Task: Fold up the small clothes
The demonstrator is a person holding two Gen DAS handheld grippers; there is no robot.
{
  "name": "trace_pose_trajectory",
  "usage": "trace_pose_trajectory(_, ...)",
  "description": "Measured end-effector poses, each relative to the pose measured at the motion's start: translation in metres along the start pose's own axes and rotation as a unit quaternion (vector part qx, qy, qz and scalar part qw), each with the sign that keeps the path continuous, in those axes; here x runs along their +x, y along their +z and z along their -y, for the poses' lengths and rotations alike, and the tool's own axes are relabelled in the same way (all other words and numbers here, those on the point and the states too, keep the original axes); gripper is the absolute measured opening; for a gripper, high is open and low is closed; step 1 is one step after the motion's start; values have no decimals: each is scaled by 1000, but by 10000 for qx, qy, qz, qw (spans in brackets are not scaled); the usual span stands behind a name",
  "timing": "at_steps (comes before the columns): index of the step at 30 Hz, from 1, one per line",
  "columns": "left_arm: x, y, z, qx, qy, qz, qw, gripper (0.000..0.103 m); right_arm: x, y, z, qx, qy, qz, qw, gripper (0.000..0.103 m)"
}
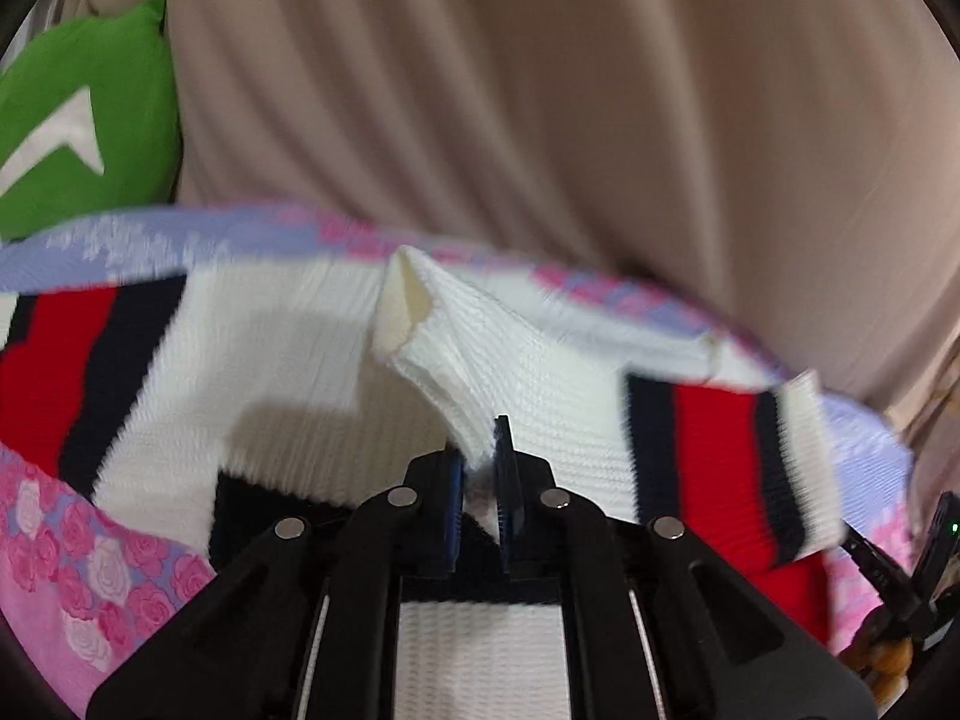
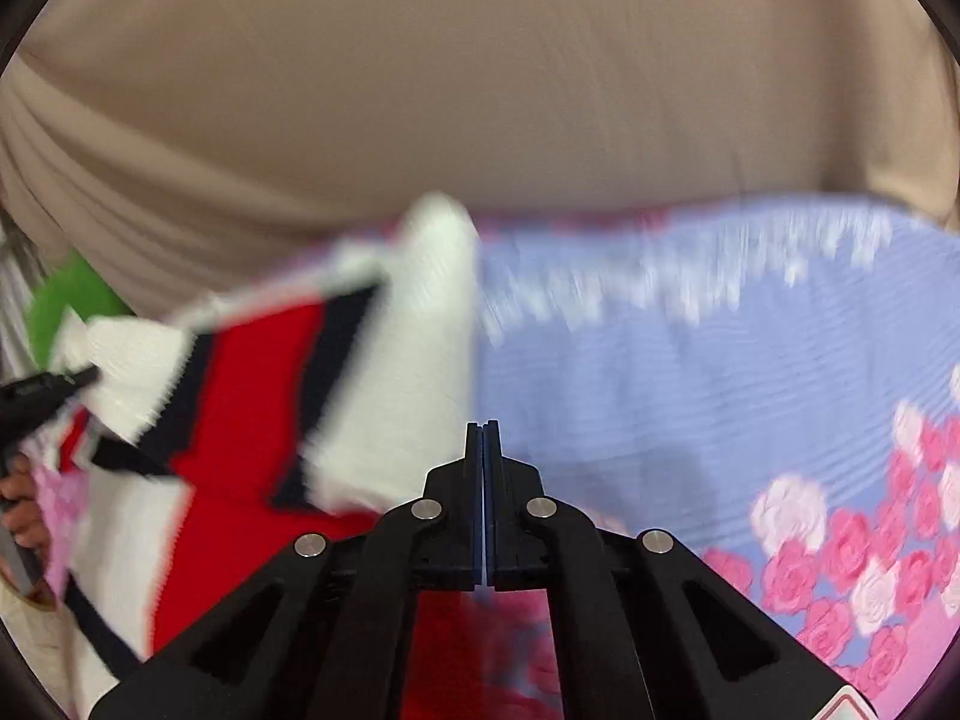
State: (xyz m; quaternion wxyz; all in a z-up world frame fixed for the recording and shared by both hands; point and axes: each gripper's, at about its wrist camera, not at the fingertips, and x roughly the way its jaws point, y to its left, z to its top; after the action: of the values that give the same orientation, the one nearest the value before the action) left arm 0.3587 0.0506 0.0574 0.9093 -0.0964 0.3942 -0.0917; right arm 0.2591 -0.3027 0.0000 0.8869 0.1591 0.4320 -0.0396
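Note:
A small white knit sweater with red and navy stripes lies on a floral bed sheet. My left gripper is shut on a white fold of the sweater and lifts it; a white sleeve cuff stands up beyond the fingertips. In the right wrist view the sweater is at the left, blurred. My right gripper is shut and empty, over the lilac and pink sheet, just right of the sweater's edge. The left gripper shows at the far left there.
A beige draped curtain hangs behind the bed. A green cushion with a white mark sits at the back left. The right gripper's body shows at the right edge of the left wrist view.

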Motion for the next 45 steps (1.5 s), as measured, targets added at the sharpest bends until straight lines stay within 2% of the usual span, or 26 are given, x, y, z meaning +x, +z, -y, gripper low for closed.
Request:
trace_pose_trajectory(2, 26, -15, -10, -135, 134, -318, 9993, 8, -19, 0, 6, 126, 115, 377, 9991, 0)
trace_pose_trajectory(5, 26, -22, -15, -302, -70, -119, 9994, 9, -49, 9, 1, 160, 596, 789, 9950, 8)
trace_pose_trajectory(6, 26, -22, -16, -353, -102, -109, 9993, 9, -51, 13, -3, 114, 701, 777, 9944, 24)
trace_pose_trajectory(7, 25, -22, -17, -372, -109, -98, 9992, 10, -46, 17, -8, 45, 847, 687, 9940, 45)
trace_pose_trajectory(8, 26, -23, -16, -346, -88, -76, 9993, 11, -40, 20, -12, 24, 954, 668, 9932, 73)
trace_pose_trajectory(9, 26, -23, -15, -321, -73, -55, 9994, 11, -29, 21, -17, -21, 1005, 622, 9930, 81)
trace_pose_trajectory(11, 30, -26, -6, -257, -30, -5, 9997, 11, 2, 22, -26, -145, 854, 266, 9959, 78)
trace_pose_trajectory(12, 30, -28, -4, -247, -26, 16, 9997, 11, 12, 24, -32, -133, 796, 114, 9967, 58)
trace_pose_trajectory(13, 30, -28, -3, -254, -44, 31, 9997, 12, 23, 24, -32, -88, 781, -61, 9969, 27)
trace_pose_trajectory(15, 21, -28, -24, -299, -133, 73, 9994, 16, 14, 25, -20, 155, 1030, 193, 9944, 23)
trace_pose_trajectory(17, 19, -31, -28, -318, -266, 81, 9991, 23, -7, 25, -1, 311, 971, 607, 9929, 21)
trace_pose_trajectory(18, 20, -31, -26, -288, -291, 63, 9991, 25, -7, 26, 10, 421, 927, 631, 9928, 21)
trace_pose_trajectory(19, 21, -32, -24, -228, -255, 59, 9994, 25, 2, 26, 21, 521, 842, 460, 9940, 21)
trace_pose_trajectory(20, 22, -32, -20, -130, -186, 41, 9997, 25, 24, 24, 30, 583, 744, 11, 9955, 21)
trace_pose_trajectory(22, 24, -32, -14, 21, -84, 6, 10000, 25, 28, 24, 35, 636, 907, -25, 9938, 22)
trace_pose_trajectory(24, 23, -34, -10, 111, 0, 23, 9999, 25, 14, 27, 26, 479, 673, 241, 9963, 24)
trace_pose_trajectory(27, 23, -35, -9, 141, 39, 28, 9999, 25, -24, 35, 2, 187, 379, 970, 9944, 26)
trace_pose_trajectory(30, 22, -35, -8, 180, 81, 45, 9998, 25, -28, 59, -16, 70, 464, 1244, 9911, 26)
trace_pose_trajectory(32, 22, -35, -8, 190, 88, 48, 9998, 25, -11, 75, -27, -26, 713, 1068, 9917, 26)
trace_pose_trajectory(34, 22, -35, -7, 200, 93, 50, 9997, 25, 14, 81, -34, -102, 818, 653, 9945, 25)
trace_pose_trajectory(36, 22, -36, -7, 208, 106, 53, 9997, 25, 60, 83, -41, -324, 87, 152, 9993, 17)
trace_pose_trajectory(37, 22, -36, -7, 211, 112, 55, 9997, 25, 73, 84, -39, -361, -123, 90, 9992, 5)
trace_pose_trajectory(39, 22, -35, -7, 216, 115, 55, 9997, 25, 66, 88, -26, 62, 120, 281, 9995, 0)
trace_pose_trajectory(41, 22, -35, -8, 203, 104, 55, 9997, 25, 43, 84, -19, 366, 366, 583, 9970, 5)
trace_pose_trajectory(43, 22, -35, -8, 202, 103, 56, 9997, 25, 34, 74, -21, 186, 407, 723, 9964, 5)
trace_pose_trajectory(45, 22, -35, -8, 226, 128, 63, 9996, 25, 50, 62, -22, -147, 98, 424, 9989, 4)
